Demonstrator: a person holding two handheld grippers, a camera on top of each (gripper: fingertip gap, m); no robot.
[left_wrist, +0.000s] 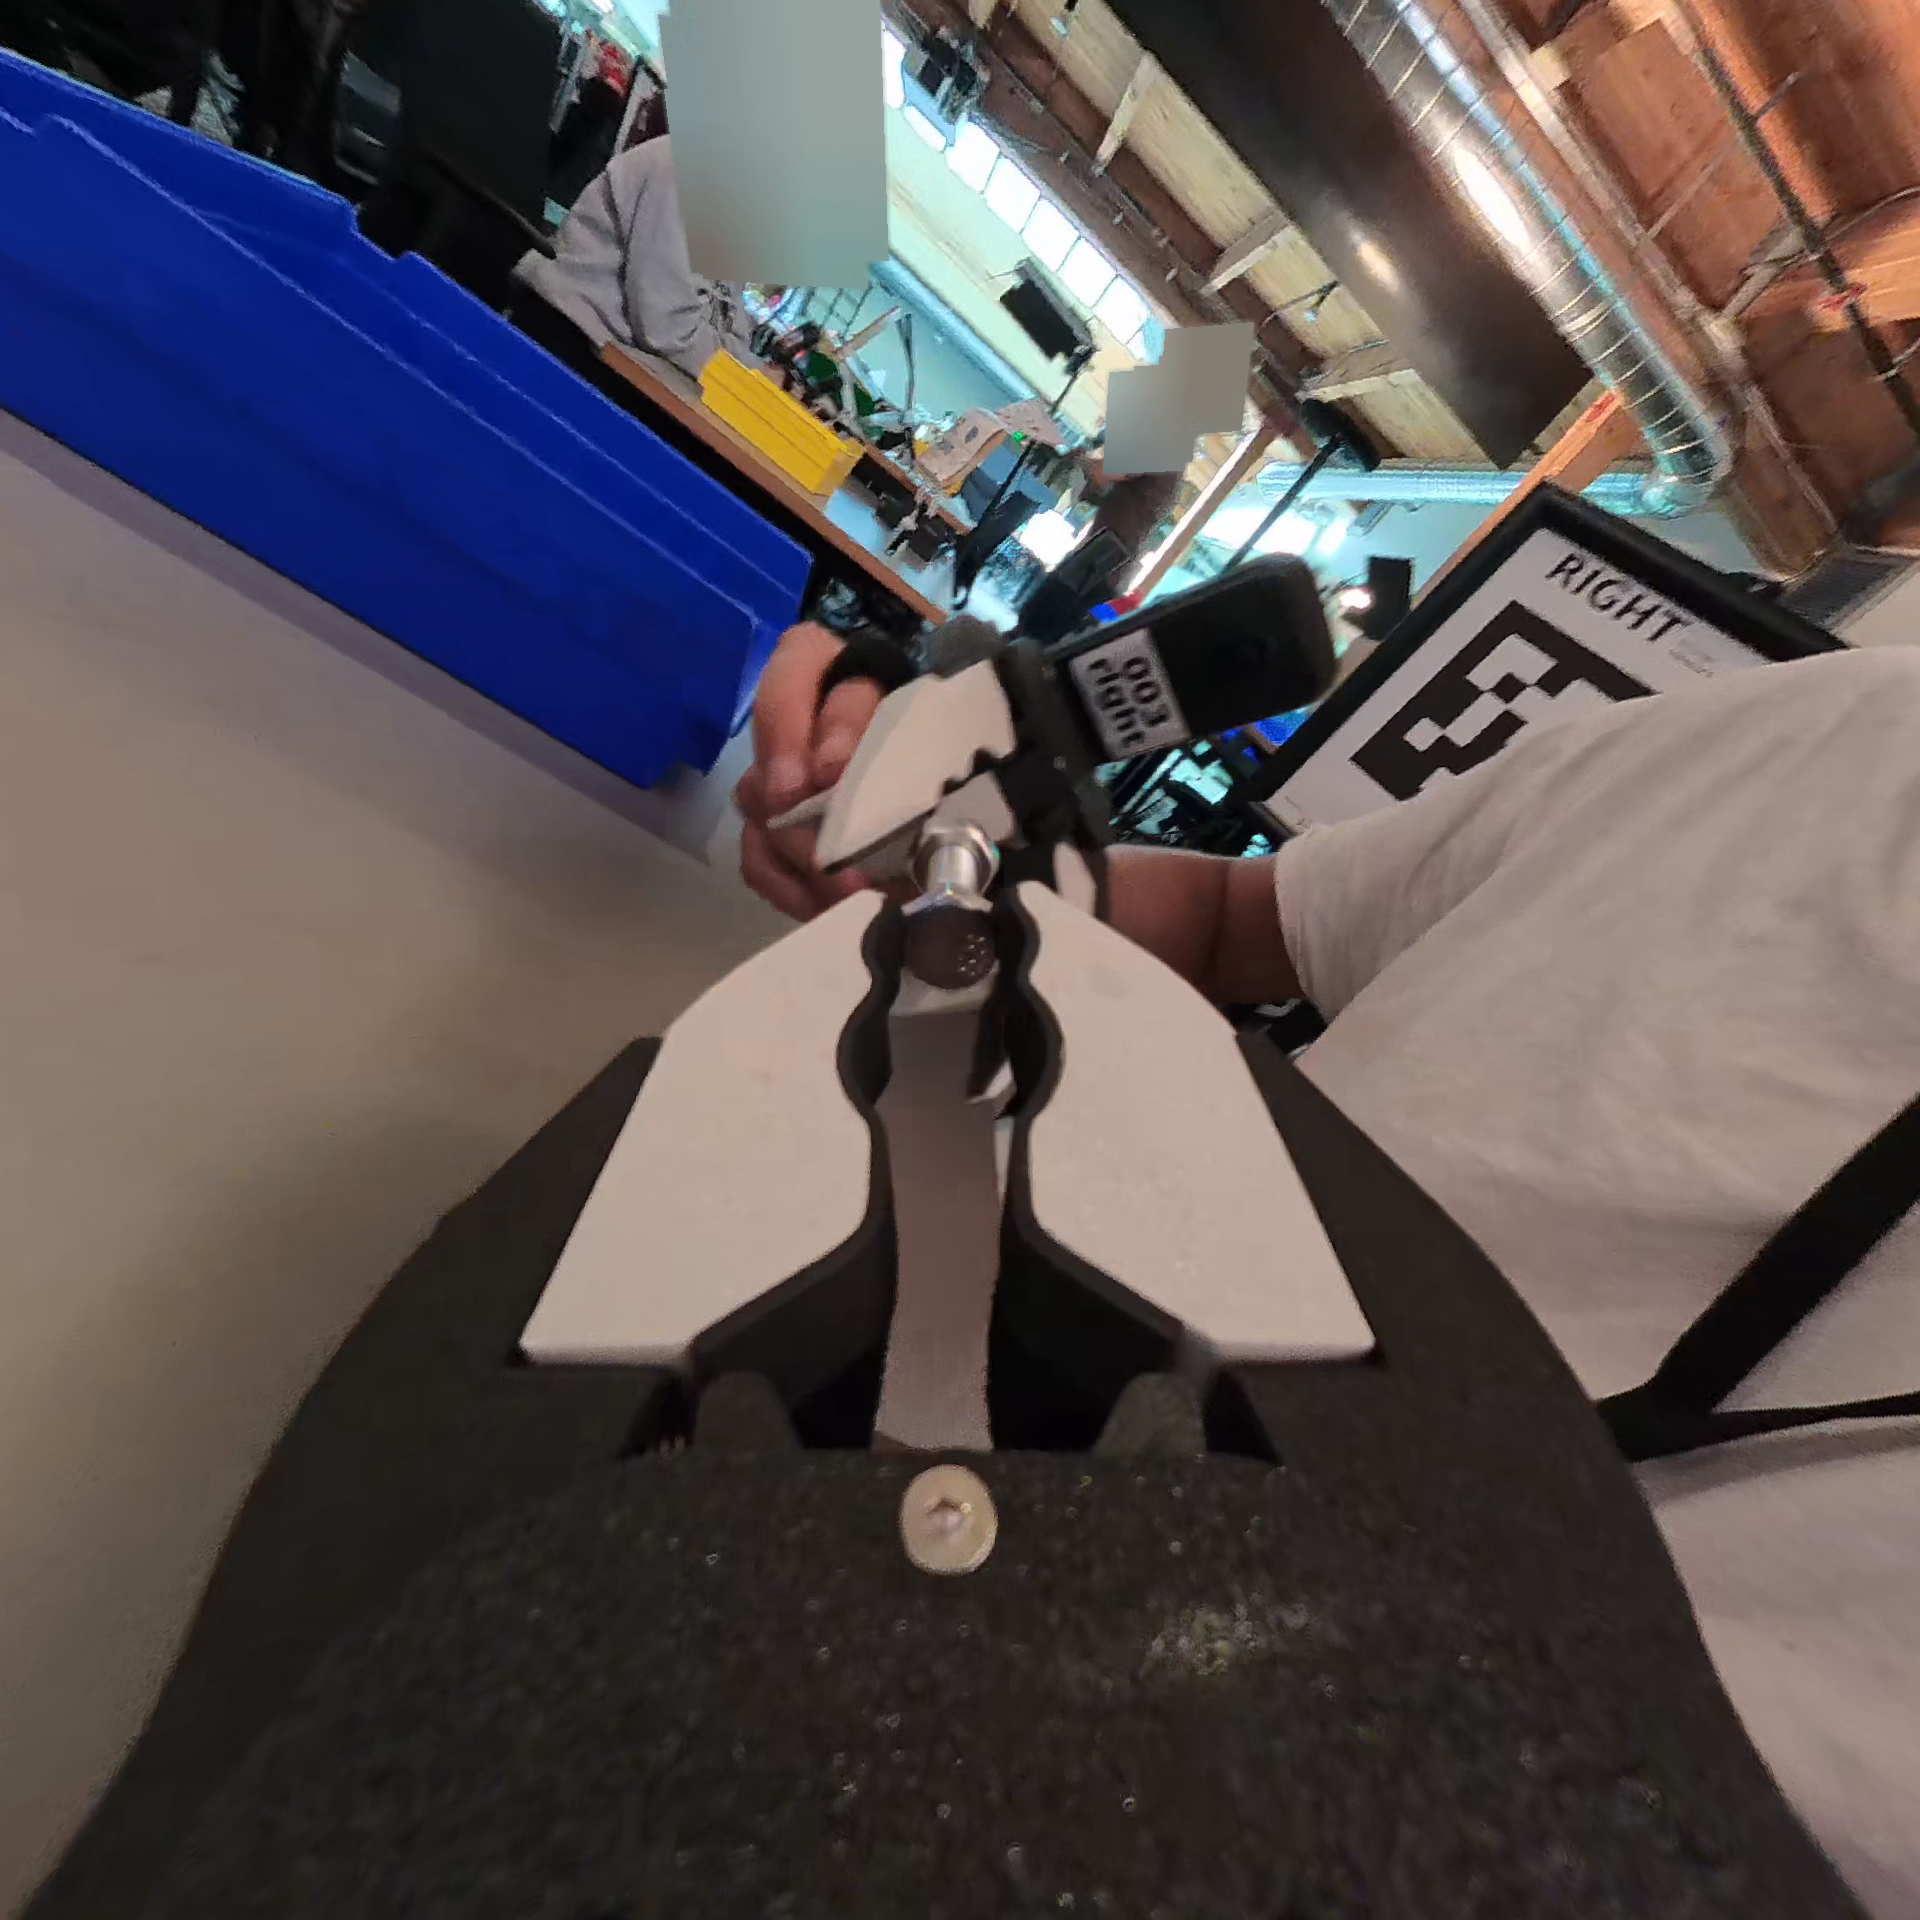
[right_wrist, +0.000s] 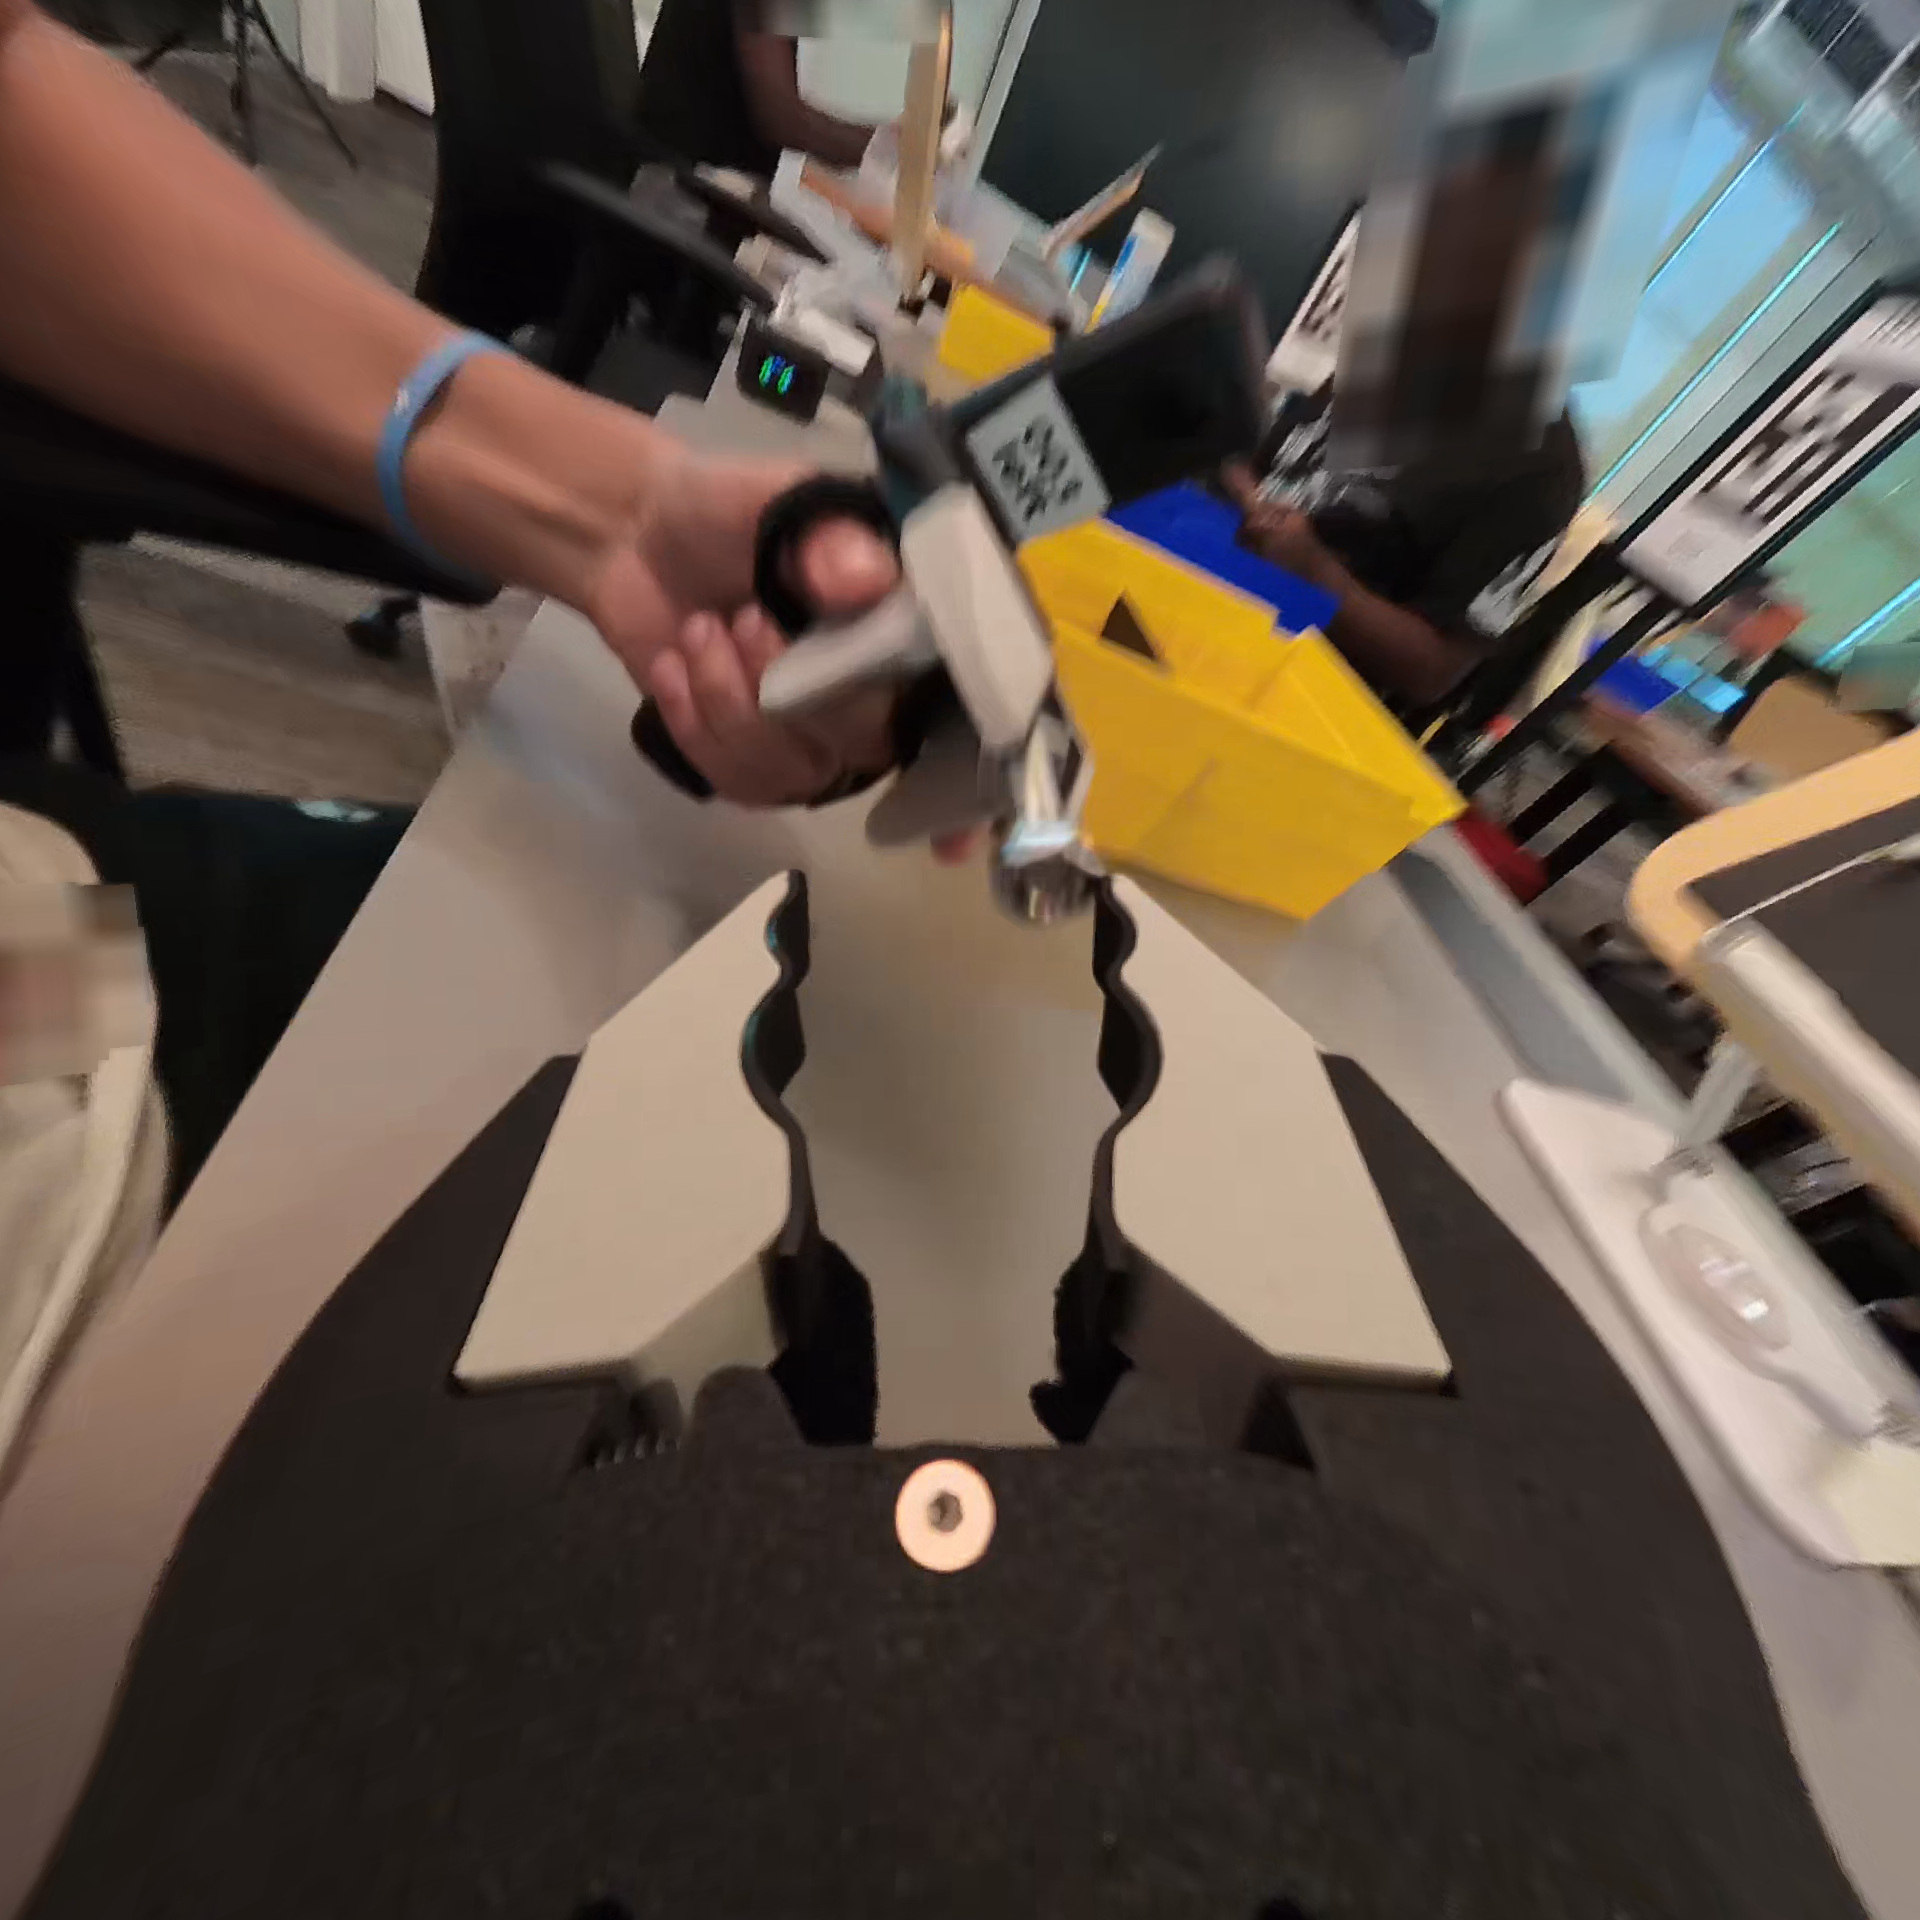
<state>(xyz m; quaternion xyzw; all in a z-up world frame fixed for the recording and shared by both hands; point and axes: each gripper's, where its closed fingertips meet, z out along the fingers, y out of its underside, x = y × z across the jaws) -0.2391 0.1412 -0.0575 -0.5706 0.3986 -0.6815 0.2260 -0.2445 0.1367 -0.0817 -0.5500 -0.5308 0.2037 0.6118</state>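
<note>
Black foam housing fills the lower part of each wrist view, with two pale fingers running forward from it. The left gripper (left_wrist: 948, 935) is clamped on the hex head of a silver bolt (left_wrist: 951, 883); both pads press against the head, and the shank points away from the camera. The right gripper (right_wrist: 945, 914) has its fingers well apart, with only bare table (right_wrist: 935, 1039) between them. In the right wrist view the bolt's free end hangs just beside the tip of the right-hand finger (right_wrist: 1164, 997); whether it touches is unclear through blur. A hand (right_wrist: 727, 665) grips the left gripper's handle beyond the bolt. Behind the bolt stands a yellow bin (right_wrist: 1247, 758), with a blue bin (right_wrist: 1216, 551) past that. In the left wrist view, a larger blue bin (left_wrist: 364, 468) lies left of the bolt.
</note>
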